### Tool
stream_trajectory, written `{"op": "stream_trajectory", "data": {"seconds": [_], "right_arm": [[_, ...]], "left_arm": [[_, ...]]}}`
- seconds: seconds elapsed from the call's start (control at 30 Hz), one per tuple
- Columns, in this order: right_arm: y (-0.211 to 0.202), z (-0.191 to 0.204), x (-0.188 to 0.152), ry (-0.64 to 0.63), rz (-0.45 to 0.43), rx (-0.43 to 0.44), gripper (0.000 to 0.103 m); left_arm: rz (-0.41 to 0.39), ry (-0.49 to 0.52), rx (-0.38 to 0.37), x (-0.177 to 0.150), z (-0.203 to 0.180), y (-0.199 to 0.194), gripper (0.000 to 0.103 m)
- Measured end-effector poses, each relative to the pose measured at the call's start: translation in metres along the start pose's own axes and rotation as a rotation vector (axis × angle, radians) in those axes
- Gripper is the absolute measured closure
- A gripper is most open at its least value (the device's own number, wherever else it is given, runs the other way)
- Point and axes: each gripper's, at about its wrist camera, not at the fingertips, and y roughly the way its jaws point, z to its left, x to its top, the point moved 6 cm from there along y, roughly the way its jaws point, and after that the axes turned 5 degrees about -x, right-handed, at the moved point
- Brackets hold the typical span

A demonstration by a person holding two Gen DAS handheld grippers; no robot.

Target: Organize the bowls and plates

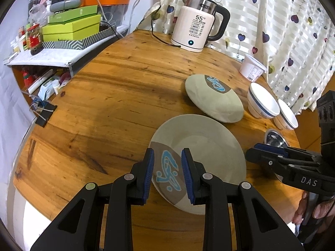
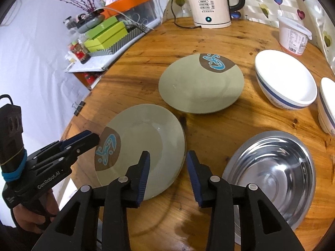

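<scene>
Two grey-green plates with a brown patch and blue motif lie on the round wooden table. The near plate (image 1: 201, 156) (image 2: 144, 146) lies under my left gripper (image 1: 167, 173), which is open and hovers over its patterned near edge. The far plate (image 1: 213, 98) (image 2: 201, 83) lies behind it. My right gripper (image 2: 168, 173) is open above the near plate's right rim; it also shows in the left wrist view (image 1: 270, 152). Two white bowls with blue bands (image 1: 262, 101) (image 2: 286, 79), (image 1: 286, 115) (image 2: 326, 106) sit to the right. A steel bowl (image 2: 274, 177) (image 1: 274, 138) sits at front right.
A white electric kettle (image 1: 196, 23) (image 2: 209, 2) with its cord stands at the back of the table (image 1: 104, 104). A white lidded tub (image 1: 252, 67) (image 2: 294, 35) stands by the curtain. A cluttered shelf with green boxes (image 1: 71, 27) lies to the left. A binder clip (image 1: 45, 115) sits on the left edge.
</scene>
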Motion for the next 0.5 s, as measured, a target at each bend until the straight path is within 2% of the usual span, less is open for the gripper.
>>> {"op": "stream_trajectory", "data": {"seconds": [0.2,0.5], "right_arm": [[-0.009,-0.001,0.000,-0.007,-0.021,0.005,0.059],[-0.013,-0.007,-0.003,0.014,-0.025,0.003,0.058]], "left_arm": [[-0.001,0.011,-0.004,0.002,-0.005,0.001,0.075],[0.004,0.025,-0.008,0.003,-0.010,0.003,0.075]]}}
